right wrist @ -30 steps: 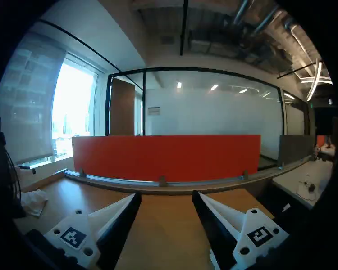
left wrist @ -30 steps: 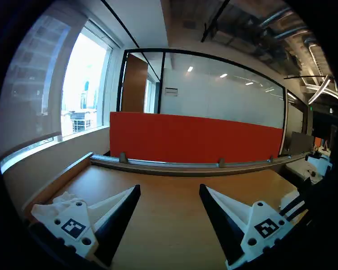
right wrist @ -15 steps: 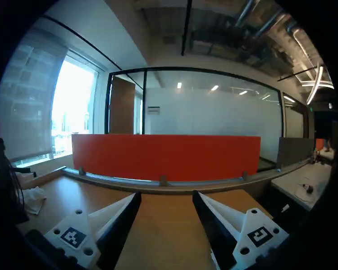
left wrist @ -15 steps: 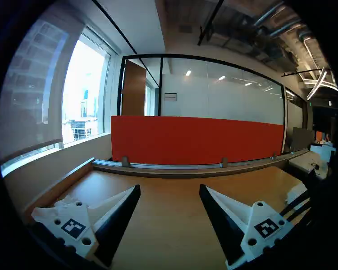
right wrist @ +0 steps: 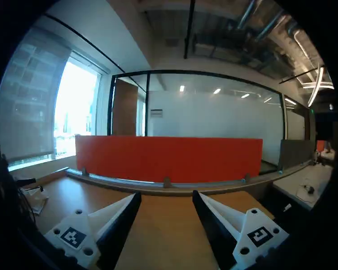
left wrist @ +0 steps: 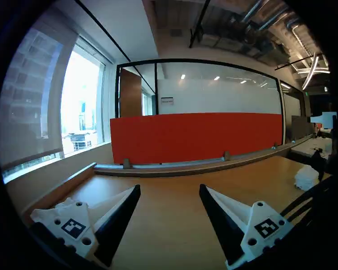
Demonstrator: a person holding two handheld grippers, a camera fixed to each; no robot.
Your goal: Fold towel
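While I hold both pairs low over the wooden bench (left wrist: 169, 238), I look for writing first and find little. Each finger of my left tongs (left wrist: 169, 202) carries a square black-and-white marker (left wrist: 73, 228), a coded pattern with no letters or brand name. The fingers of my right tongs (right wrist: 166, 202) bear squares of the same kind. A small pale sign (left wrist: 167, 101) hangs on the glass wall behind the red divider (left wrist: 196, 137). In both views its print is too small to read.

Both tongs stand wide apart, with bare wood between the fingers and nothing gripped.

In the right gripper view the towel (right wrist: 35, 198) lies white and crumpled on the bench at the far left edge. It sits well out beyond the left-hand finger of those tongs, touching neither finger and not between them.

In the left gripper view a white pile (left wrist: 306, 177) sits on the bench at the far right, past the right-hand finger and well apart from it. It looks like folded cloth, though I cannot tell for certain. A bright window (left wrist: 81, 112) fills the wall to the left.
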